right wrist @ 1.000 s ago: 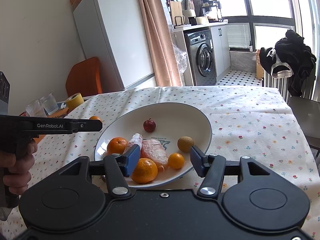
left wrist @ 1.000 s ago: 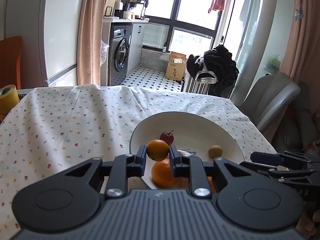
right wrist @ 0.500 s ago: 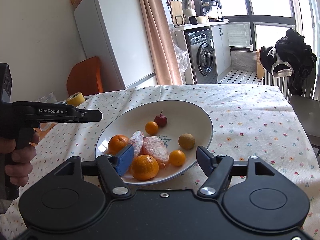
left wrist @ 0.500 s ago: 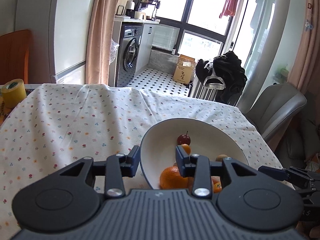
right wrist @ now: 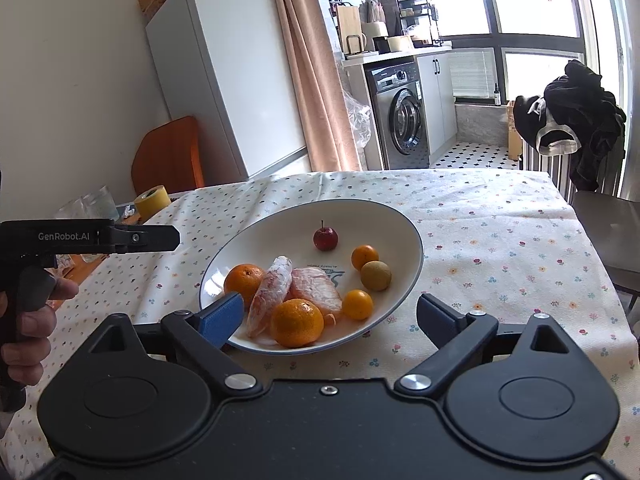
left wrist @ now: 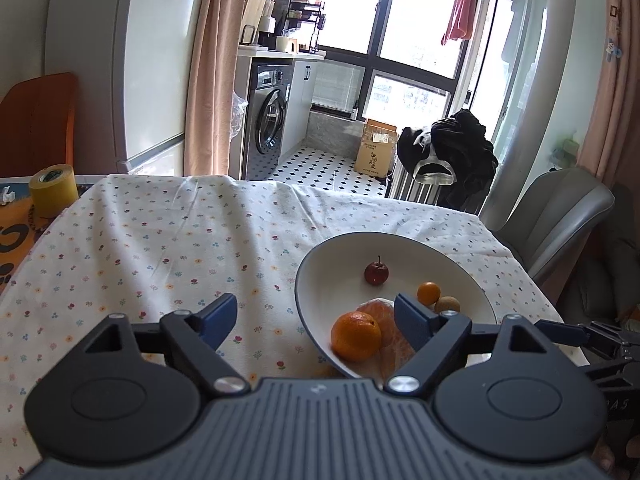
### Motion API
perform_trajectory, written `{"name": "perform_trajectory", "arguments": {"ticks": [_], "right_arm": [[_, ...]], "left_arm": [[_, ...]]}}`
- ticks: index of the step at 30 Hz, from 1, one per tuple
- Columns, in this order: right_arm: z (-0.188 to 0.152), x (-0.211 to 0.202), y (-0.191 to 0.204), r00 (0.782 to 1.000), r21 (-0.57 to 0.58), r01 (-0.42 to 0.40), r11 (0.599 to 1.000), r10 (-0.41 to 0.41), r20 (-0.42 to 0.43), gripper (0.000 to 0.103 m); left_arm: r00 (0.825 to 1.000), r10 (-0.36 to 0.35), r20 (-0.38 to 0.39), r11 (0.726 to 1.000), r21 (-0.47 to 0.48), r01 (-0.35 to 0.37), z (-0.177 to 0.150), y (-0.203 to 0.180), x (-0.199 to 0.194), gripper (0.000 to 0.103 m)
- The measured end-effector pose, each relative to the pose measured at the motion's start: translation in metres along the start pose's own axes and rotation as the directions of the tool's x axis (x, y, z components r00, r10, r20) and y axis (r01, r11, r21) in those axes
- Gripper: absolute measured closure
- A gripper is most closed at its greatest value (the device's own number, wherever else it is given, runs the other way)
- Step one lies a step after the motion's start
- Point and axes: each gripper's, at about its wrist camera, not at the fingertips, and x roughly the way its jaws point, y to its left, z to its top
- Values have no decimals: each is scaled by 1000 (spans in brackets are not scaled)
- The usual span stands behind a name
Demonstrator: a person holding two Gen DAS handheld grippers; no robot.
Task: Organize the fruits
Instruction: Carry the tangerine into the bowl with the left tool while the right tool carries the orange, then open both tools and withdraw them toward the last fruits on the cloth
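Flowered tablecloth (right wrist: 500, 216) carrying a white plate (right wrist: 412, 236) toward its near edge. The plate gathers the fruit: peeled segments (right wrist: 316, 286), oranges (right wrist: 297, 322), a small red apple (right wrist: 325, 238). Left gripper (left wrist: 316, 316) and right gripper (right wrist: 330, 314) hover at the plate's near rim, jaws wide apart and empty, presumably between placements.

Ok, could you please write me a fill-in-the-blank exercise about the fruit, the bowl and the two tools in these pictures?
1. The small red apple-like fruit with a stem lies inside the white ____ with a dark rim.
2. The jaws of both the left tool and the right tool are ____.
3. The cloth with small flowers covers the ____.
4. The yellow roll of ____ stands beside the cloth, not on it.

Missing words: bowl; open; table; tape
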Motion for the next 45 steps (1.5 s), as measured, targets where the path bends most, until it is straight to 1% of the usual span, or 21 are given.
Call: {"name": "perform_trajectory", "arguments": {"ticks": [6, 8, 11, 18, 21, 25, 28, 30, 37, 40, 45], "right_arm": [[-3, -9, 5, 1000, 2, 1, 1000, -1, 9, 0], [-5, -12, 8, 1000, -1, 1, 1000, -1, 10, 0], [-8, -14, 12, 1000, -5, 2, 1000, -2, 5, 0], [-15, -18, 25, 1000, -16, 8, 1000, -8, -8, 0], [-19, -21, 32, 1000, -28, 6, 1000, -7, -9, 0], [-22, -21, 42, 1000, -47, 8, 999, -8, -11, 2], [-25, -21, 48, 1000, -54, 6, 999, -7, -17, 7], [-27, -21, 51, 1000, -56, 1, 998, -3, -24, 13], [-31, -19, 62, 999, -75, -11, 997, 8, -40, 26], [-34, -17, 68, 999, -82, -16, 996, 12, -50, 28], [-37, -11, 76, 997, -87, -29, 996, 23, -71, 37]], "left_arm": [[1000, -3, 4, 1000, -1, 3, -9, 3, -12, 14], [1000, -3, 7, 1000, 0, 3, -11, 4, -16, 12], [1000, -1, 8, 1000, 5, 1, -17, 5, -22, 11], [1000, -4, 9, 1000, -7, 4, -27, 13, -31, 10], [1000, -15, 4, 1000, -19, 16, -31, 17, -35, 10], [1000, -16, 13, 1000, -16, 17, -37, 21, -40, 10], [999, -24, 23, 1000, -12, 24, -41, 23, -45, 11], [999, -30, 29, 1000, -4, 30, -44, 24, -48, 11], [999, -41, 32, 999, 5, 41, -54, 27, -54, 14], [998, -46, 30, 999, 7, 46, -59, 28, -55, 18], [998, -59, 13, 998, 11, 59, -65, 31, -54, 29]]}}
